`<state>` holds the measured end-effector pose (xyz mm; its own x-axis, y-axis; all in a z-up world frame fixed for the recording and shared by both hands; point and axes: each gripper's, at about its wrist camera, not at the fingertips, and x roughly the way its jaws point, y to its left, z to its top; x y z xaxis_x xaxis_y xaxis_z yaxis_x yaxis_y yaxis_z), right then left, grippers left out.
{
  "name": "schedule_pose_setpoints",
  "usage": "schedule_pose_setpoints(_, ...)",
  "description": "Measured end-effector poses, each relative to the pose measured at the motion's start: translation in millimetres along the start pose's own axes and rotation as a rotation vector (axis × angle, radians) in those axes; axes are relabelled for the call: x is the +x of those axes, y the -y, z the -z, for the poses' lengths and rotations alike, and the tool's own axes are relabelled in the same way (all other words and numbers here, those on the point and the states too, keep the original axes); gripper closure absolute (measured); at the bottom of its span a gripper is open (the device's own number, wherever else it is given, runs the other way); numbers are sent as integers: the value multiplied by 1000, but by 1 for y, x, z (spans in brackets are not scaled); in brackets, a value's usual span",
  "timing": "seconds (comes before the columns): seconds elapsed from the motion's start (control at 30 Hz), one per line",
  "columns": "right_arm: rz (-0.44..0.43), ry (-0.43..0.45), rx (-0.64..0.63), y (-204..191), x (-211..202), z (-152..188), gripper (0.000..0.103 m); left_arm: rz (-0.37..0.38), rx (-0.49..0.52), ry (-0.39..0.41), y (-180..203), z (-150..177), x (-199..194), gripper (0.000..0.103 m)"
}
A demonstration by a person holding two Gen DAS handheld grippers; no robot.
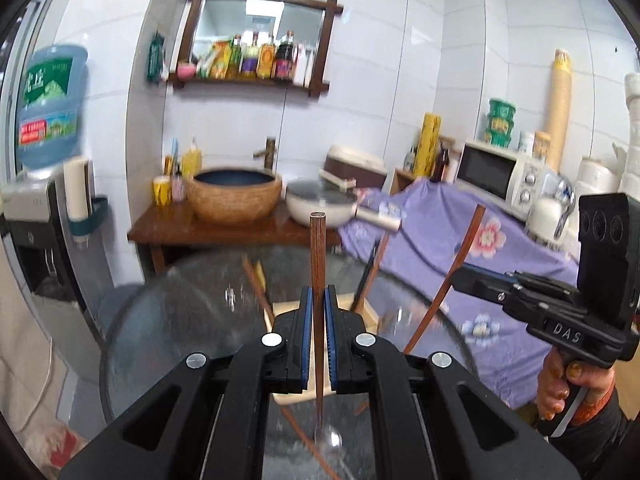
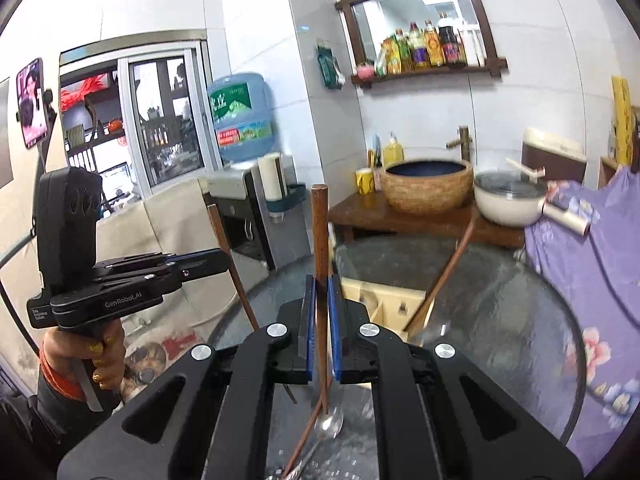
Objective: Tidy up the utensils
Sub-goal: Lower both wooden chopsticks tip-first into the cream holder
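In the left wrist view my left gripper [image 1: 319, 290] is shut on a wooden-handled spoon [image 1: 318, 248] held upright, its metal bowl [image 1: 329, 438] hanging below. At the right, my right gripper [image 1: 456, 276] is shut on another wooden-handled spoon [image 1: 468, 240]. The right wrist view shows that gripper [image 2: 320, 278] clamping its spoon [image 2: 320, 232] upright, with the left gripper [image 2: 225, 257] and its spoon [image 2: 222, 232] at the left. Both hang above a round glass table [image 2: 500, 300]. A pale wooden organizer box [image 2: 384, 298] stands there, with a wooden-handled utensil [image 2: 444, 280] leaning in it.
More utensils [image 2: 300, 452] lie on the glass below the right gripper. Behind the table a wooden counter carries a basin [image 1: 234, 196] and a white pot [image 1: 320, 204]. A purple floral cloth [image 1: 440, 224] and a microwave [image 1: 496, 174] are to the right, a water dispenser [image 1: 32, 216] to the left.
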<state>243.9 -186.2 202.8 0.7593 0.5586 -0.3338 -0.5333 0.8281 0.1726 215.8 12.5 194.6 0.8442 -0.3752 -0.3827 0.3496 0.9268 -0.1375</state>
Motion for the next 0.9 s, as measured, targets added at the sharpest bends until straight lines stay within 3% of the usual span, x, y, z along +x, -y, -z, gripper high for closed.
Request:
schedule_pose_setpoints(0.2, 58, 84, -7, 2, 4, -61, 96, -7, -43, 91, 3, -58, 3, 97)
schedule_pose_setpoints(0.4, 146, 120, -30, 8, 28, -80, 96, -69, -51, 93, 7, -67, 38, 97)
schedule_pose_setpoints(0.57, 193, 76, -15, 23, 60, -52, 96, -132, -51, 49, 2, -41, 72, 97)
schedule_pose_setpoints(0.9, 215, -35, 26, 41, 102, 8, 96, -132, -66, -64, -5, 10, 112, 97)
